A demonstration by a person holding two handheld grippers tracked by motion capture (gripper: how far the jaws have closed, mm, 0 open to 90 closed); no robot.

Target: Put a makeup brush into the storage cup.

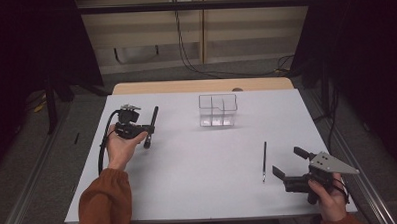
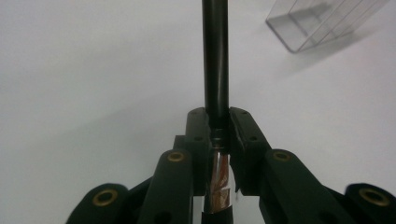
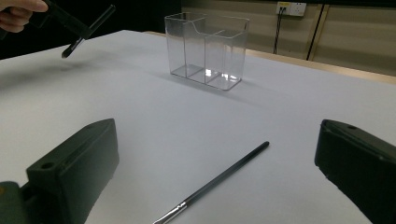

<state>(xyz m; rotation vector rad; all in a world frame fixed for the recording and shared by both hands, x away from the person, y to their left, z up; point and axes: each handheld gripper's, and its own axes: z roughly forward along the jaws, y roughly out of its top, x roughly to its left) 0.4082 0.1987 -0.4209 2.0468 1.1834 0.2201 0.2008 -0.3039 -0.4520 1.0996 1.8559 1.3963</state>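
My left gripper [image 1: 149, 128] is shut on a thick black brush [image 1: 152, 124], held just above the table's left side. In the left gripper view the jaws [image 2: 217, 123] pinch the brush [image 2: 215, 56] near its silver band, and its black handle runs straight ahead. A thin black brush [image 1: 264, 161] lies on the white table to the right of centre. My right gripper [image 1: 290, 161] stands open just right of it; the right gripper view shows that brush [image 3: 219, 179] lying between the wide-apart jaws, untouched. A clear divided container [image 1: 217, 110] stands at mid-back.
The white table top [image 1: 189, 182] ends in a wooden strip [image 1: 200, 86] at the back. The container [image 3: 207, 49] has empty compartments. Cables hang on the wall behind. The person's left hand [image 3: 18, 14] with its brush [image 3: 88, 29] is at the upper left of the right gripper view.
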